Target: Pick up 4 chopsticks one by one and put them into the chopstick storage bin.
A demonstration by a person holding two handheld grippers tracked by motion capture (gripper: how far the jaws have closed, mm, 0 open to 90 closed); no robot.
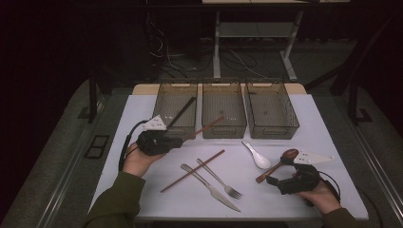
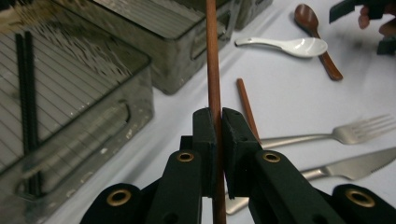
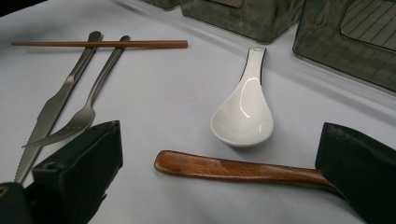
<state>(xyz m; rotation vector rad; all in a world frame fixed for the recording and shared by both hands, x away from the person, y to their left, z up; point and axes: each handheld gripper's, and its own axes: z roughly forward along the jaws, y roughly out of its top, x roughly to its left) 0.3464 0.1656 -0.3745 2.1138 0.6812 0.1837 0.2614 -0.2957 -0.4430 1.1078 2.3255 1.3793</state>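
Pointing up-right toward the middle bin [image 1: 223, 110], clamped brown chopstick [image 1: 209, 125]

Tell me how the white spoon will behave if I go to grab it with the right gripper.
The white spoon looks glazed ceramic with a glossy sheen, so the pads may slip on it. Its rounded bowl rests on the white table, so a nudge would probably rock or spin it. It is likely stiff but chippable. The open right gripper has the wooden spoon lying between its jaws.
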